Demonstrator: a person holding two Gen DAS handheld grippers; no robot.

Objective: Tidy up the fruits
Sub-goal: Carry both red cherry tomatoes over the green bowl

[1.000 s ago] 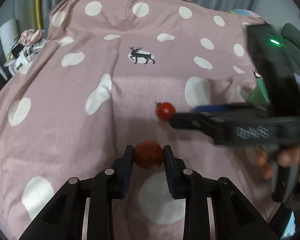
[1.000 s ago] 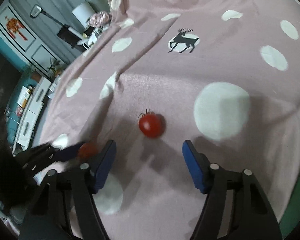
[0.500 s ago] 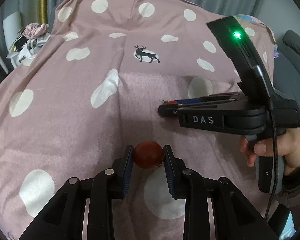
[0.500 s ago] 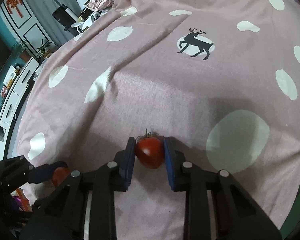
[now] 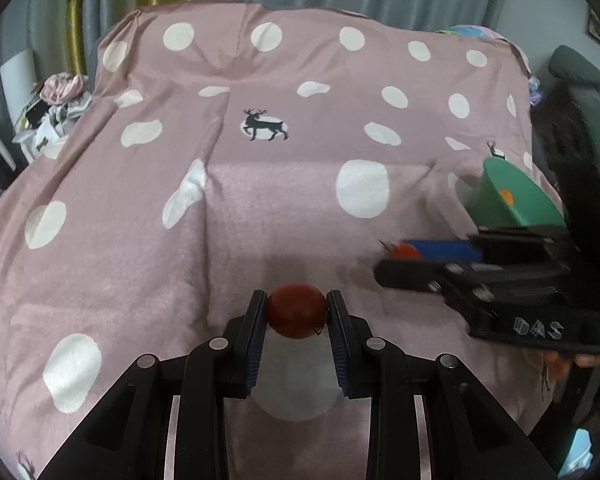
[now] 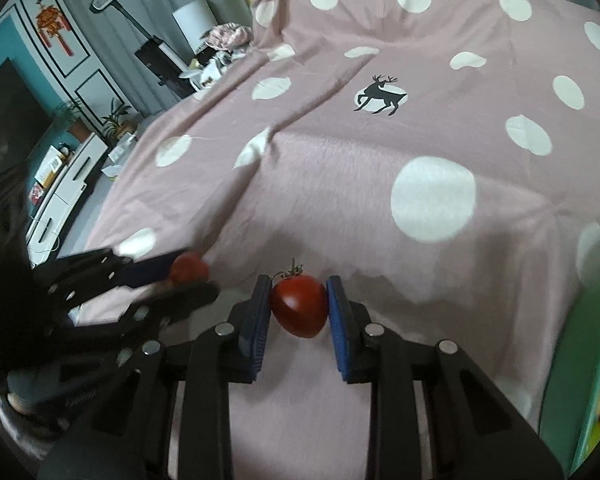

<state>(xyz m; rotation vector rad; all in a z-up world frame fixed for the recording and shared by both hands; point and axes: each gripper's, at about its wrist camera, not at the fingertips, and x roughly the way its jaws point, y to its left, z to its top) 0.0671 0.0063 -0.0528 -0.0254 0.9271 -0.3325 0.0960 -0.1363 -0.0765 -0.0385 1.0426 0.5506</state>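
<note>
Left gripper clamps a dark red tomato just above the pink dotted blanket, right gripper pinches a stemmed tomato likewise, green bowl of fruit sits near the blanket's right edge.

Right gripper carries its tomato off

The right gripper, clamping the tomato, now sits lower right; green bowl appears.
</note>
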